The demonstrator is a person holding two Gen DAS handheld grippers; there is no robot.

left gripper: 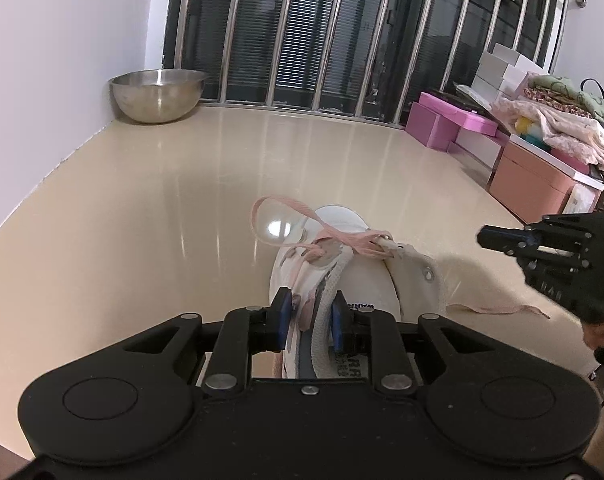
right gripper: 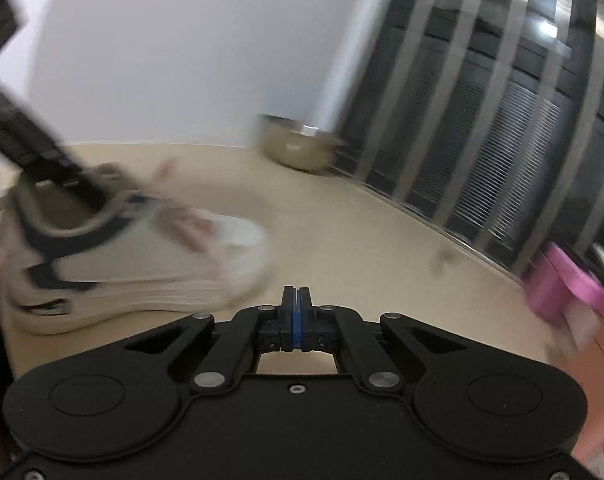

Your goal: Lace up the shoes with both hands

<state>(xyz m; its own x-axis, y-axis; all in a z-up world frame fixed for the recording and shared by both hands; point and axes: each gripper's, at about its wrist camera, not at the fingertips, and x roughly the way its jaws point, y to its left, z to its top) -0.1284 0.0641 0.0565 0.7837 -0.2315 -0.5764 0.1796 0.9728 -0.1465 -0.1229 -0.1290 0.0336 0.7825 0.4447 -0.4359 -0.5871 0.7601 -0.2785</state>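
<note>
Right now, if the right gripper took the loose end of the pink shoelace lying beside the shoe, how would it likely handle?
The pink shoelace would probably be floppy: it lies flat and wavy on the floor and forms a slack loop near the toe. It looks thin and flat, so likely light, and it might slip from a shallow pinch.

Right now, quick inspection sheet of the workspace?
Surface: glossy beige floor, glare spots.
Job's things: white shoe, upright; pink lace partly threaded, one end trailing on the floor at the shoe's right.
Clutter: steel bowl in the corner; pink boxes and piled fabric at right.
Grippers: left tool clamps the shoe's collar; right tool shut, empty, off the shoe.
Cables: nothing seen.
Surroundings: white wall, barred window. Right view blurred.
</note>
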